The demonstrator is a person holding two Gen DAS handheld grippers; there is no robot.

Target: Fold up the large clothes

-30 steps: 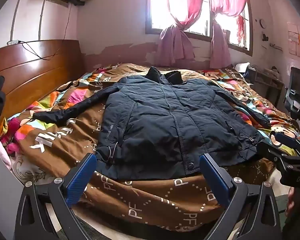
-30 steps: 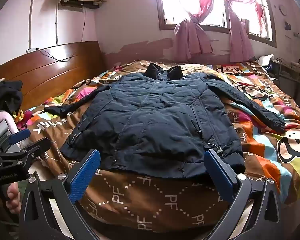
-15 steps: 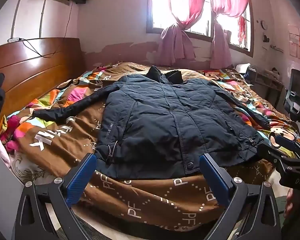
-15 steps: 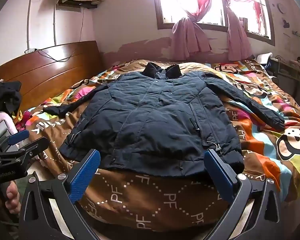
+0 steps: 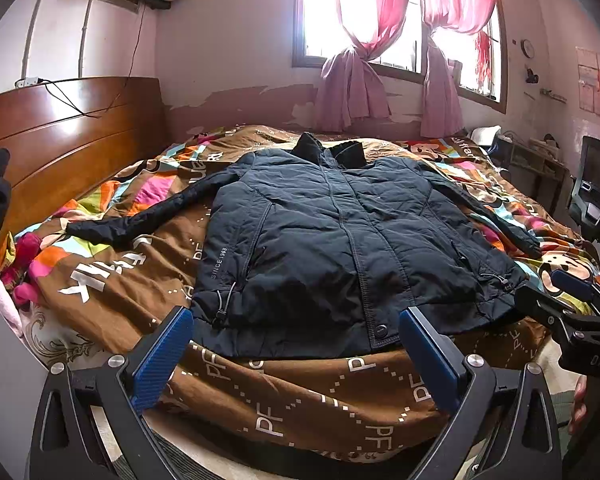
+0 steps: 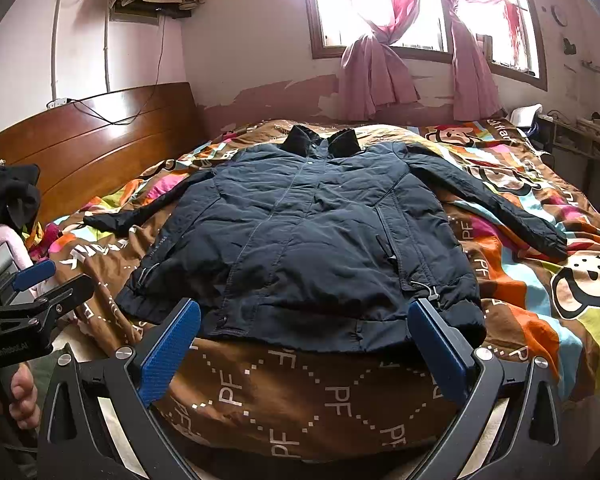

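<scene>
A dark navy padded jacket (image 5: 331, 240) (image 6: 311, 248) lies flat and face up on the bed, collar toward the window, both sleeves spread out to the sides. Its hem hangs near the bed's front edge. My left gripper (image 5: 296, 336) hovers open just in front of the hem's left half, holding nothing. My right gripper (image 6: 303, 332) is open too, level with the hem's right half, nothing between its blue pads. Each gripper shows at the edge of the other's view, the right gripper (image 5: 571, 300) and the left gripper (image 6: 40, 292).
A brown and multicoloured quilt (image 5: 300, 392) covers the bed. The wooden headboard (image 5: 68, 128) runs along the left. Dark clothes (image 6: 8, 196) pile at the far left. A window with pink curtains (image 5: 363, 40) is behind. A black chair (image 5: 595, 196) and a desk stand right.
Both grippers have crept slightly closer to the jacket's hem and tilted up a little. The jacket has not moved.
</scene>
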